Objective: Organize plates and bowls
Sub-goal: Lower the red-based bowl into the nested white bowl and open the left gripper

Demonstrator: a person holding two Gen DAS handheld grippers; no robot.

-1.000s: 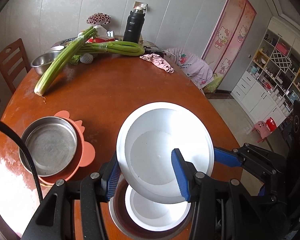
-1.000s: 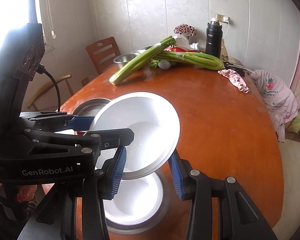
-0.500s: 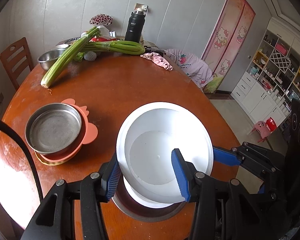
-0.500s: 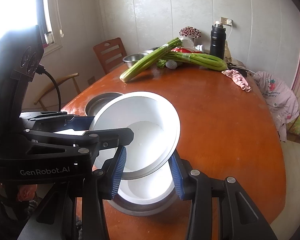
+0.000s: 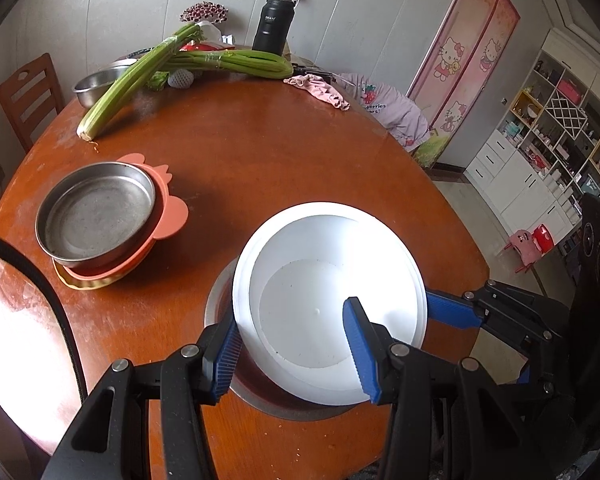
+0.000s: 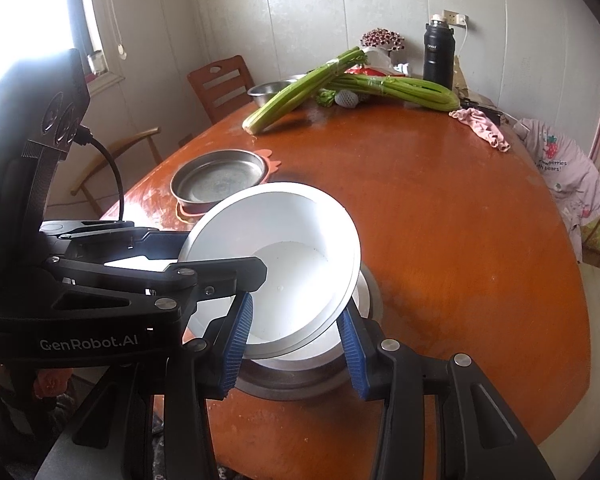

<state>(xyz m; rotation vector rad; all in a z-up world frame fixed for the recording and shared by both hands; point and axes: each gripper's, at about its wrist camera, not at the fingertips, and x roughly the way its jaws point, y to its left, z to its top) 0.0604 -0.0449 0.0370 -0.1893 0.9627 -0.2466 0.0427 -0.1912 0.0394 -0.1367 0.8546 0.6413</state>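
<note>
Both grippers are gripping the white bowl (image 5: 328, 300) by opposite rim edges — left gripper (image 5: 296, 350) fingers (image 5: 360, 344) pinching the near rim, right gripper (image 6: 296, 338) fingers (image 6: 236, 332) pinching its side. The bowl is hanging tilted just above a steel plate (image 5: 220, 312) holding another white bowl (image 6: 320, 344) on the worktop (image 5: 280, 160). Risk: thin rim grips are slipping-prone — uneven lowering or unsynchronised release could be tipping it off-centre, knocking the stack beneath.
</note>
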